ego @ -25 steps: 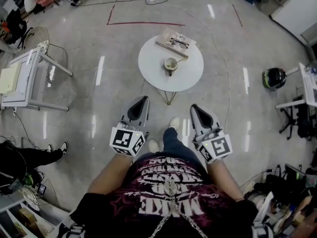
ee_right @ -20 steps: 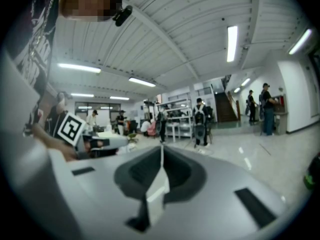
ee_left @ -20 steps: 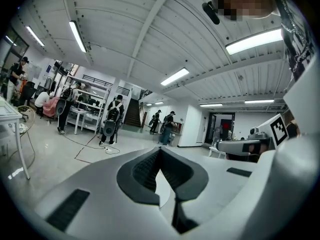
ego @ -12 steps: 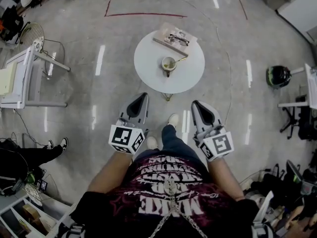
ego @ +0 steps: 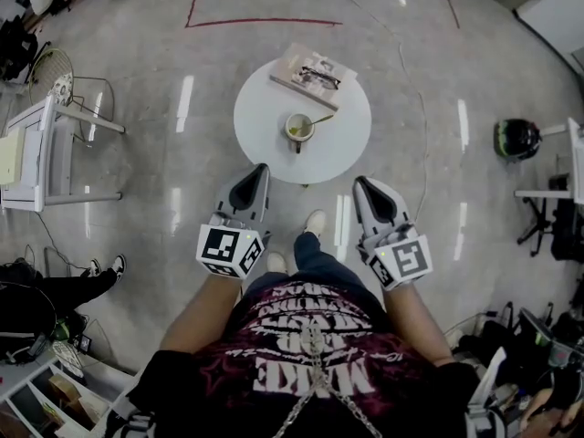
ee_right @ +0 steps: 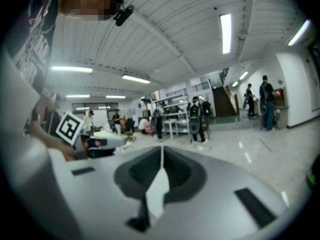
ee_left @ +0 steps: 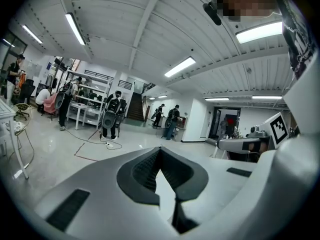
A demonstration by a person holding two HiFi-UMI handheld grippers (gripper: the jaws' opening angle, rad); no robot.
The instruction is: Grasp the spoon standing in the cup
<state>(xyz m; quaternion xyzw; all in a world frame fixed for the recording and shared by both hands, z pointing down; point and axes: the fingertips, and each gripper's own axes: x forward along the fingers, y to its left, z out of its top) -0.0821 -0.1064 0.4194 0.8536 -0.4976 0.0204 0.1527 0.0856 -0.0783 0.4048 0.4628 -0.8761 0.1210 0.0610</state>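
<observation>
Spoon (ego: 321, 119) is standing in the cup (ego: 297, 128), w/ the handle leaning out over the rim toward the right and the bowl end sitting hidden inside. It's looking like thin metal, so prob. light, stiff and slick. Pads would be gripping best across the flat of the handle, on the free part above the rim, w/ jaws opened first.

Cup is sitting near the middle of the round table (ego: 265, 144). It's prob. ceramic and seems to be holding something pale (can't tell what), so a sideways tug on the spoon is risking a tip-over. Lifting along the lean is looking safer.

Book (ego: 306, 67) w/ glasses (ego: 321, 77) on it is lying at the table's far edge, apart from the cup and not blocking anything. Nothing is standing btwn the grippers and the cup.

Left gripper (ego: 263, 168) and right gripper (ego: 359, 182) are hovering on the near side of the table, both w/ jaws together and holding nothing. Further out, a helmet (ego: 516, 139) is lying on the floor at right and a white desk (ego: 36, 149) is standing at left, both well apart from the table.
</observation>
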